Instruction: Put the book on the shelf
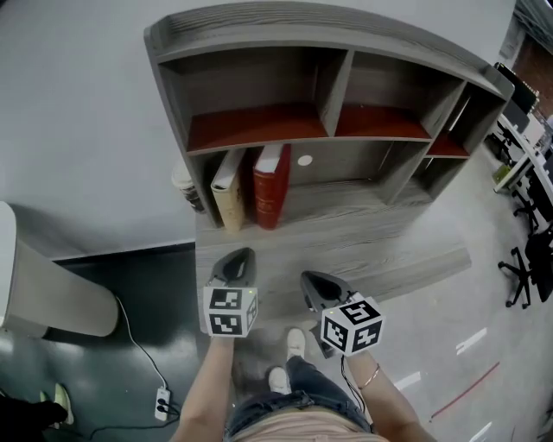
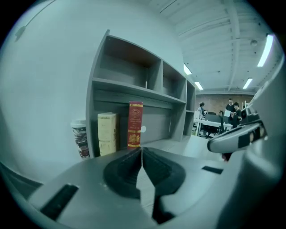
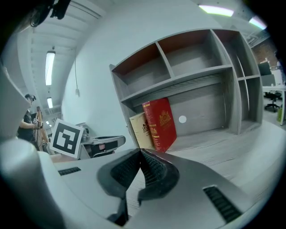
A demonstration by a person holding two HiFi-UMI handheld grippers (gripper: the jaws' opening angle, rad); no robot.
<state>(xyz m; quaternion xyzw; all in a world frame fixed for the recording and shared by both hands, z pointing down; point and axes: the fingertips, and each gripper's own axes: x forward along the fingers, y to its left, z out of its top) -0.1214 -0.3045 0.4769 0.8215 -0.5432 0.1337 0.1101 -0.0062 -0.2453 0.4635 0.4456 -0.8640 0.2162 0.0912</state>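
Jaws on my left gripper (image 2: 142, 151) and right gripper (image 3: 140, 152) were both shut on nothing, their ribbed black pads meeting. I held them side by side, pointing slightly down at the grey wood-grain shelf unit (image 1: 302, 26). The red gold-stamped hardback book (image 1: 270, 186) stood in its lower left compartment, beside a cream book (image 1: 227, 192)
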